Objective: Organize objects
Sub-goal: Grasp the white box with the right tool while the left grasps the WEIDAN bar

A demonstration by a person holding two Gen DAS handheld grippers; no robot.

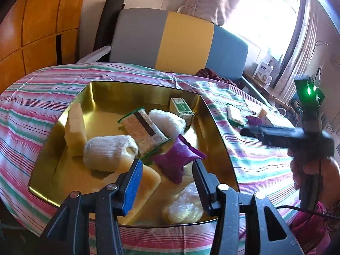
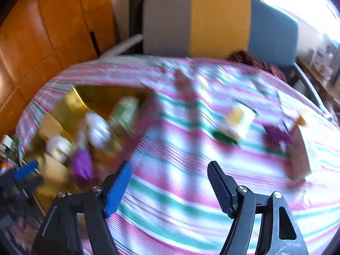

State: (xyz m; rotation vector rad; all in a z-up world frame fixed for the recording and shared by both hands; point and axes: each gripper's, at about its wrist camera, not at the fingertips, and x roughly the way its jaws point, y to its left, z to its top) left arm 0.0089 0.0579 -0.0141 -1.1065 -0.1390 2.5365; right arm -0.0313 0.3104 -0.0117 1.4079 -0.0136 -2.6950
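A gold tray (image 1: 63,114) on a striped bedspread holds a purple packet (image 1: 178,157), a white sock roll (image 1: 106,150), yellow sponges (image 1: 75,127), a wrapped bar (image 1: 144,129), a small green box (image 1: 181,107) and a clear bag (image 1: 184,206). My left gripper (image 1: 166,173) is open and empty just above the tray's near side, over the purple packet. My right gripper (image 2: 170,182) is open and empty above the bare bedspread; its view is blurred. Right of it lie a green-edged packet (image 2: 231,125), a purple packet (image 2: 276,138) and a box (image 2: 301,150).
The tray also shows at the left of the right wrist view (image 2: 70,106). The right gripper's body (image 1: 297,136) shows at the right of the left wrist view. A grey, yellow and blue headboard (image 1: 180,40) stands behind the bed. A cluttered shelf (image 1: 265,74) is at the far right.
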